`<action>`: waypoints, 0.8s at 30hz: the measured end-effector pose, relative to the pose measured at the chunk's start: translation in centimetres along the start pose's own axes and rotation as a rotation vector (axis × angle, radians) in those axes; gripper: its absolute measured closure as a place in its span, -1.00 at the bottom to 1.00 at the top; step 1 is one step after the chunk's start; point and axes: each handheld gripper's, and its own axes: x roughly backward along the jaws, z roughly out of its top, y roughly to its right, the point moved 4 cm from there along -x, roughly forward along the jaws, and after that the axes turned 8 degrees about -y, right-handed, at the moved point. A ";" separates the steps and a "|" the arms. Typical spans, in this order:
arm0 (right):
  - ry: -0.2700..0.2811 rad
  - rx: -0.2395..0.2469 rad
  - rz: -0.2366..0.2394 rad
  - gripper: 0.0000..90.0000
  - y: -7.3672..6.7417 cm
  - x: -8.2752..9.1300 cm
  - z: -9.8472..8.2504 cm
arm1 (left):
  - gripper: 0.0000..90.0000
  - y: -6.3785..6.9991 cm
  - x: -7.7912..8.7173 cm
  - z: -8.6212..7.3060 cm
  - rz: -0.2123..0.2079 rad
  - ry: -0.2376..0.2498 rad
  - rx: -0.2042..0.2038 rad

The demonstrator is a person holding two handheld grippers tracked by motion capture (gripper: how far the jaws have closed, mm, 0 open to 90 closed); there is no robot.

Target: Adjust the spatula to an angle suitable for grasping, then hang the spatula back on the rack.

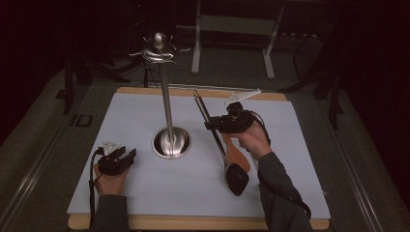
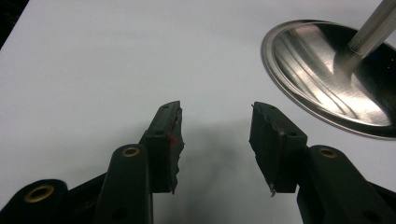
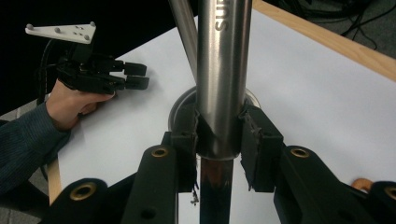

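White sheet (image 1: 145, 193) covers the wooden table (image 1: 203, 223) amid darkness; right hand-held gripper (image 3: 219, 135) clamps a ladle (image 3: 222, 70), left (image 2: 217, 140) apart.

Cut-off letters "SUN" on the steel handle (image 3: 223, 70) in the right gripper view

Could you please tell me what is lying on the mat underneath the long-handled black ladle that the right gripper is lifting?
A wooden spatula lies under the ladle, beside the right gripper that clamps the ladle's metal handle. Its orange-brown blade shows; the hand and ladle cover the rest.
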 end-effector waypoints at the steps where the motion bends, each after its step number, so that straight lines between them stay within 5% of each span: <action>1: 0.006 0.004 0.000 0.54 -0.1 0.1 0.1 | 0.20 0.0 0.0 0.0 0.000 0.000 -0.001; 24: 0.121 0.087 0.021 0.54 -1.7 2.1 1.7 | 0.19 0.0 0.0 0.0 -0.002 0.003 0.003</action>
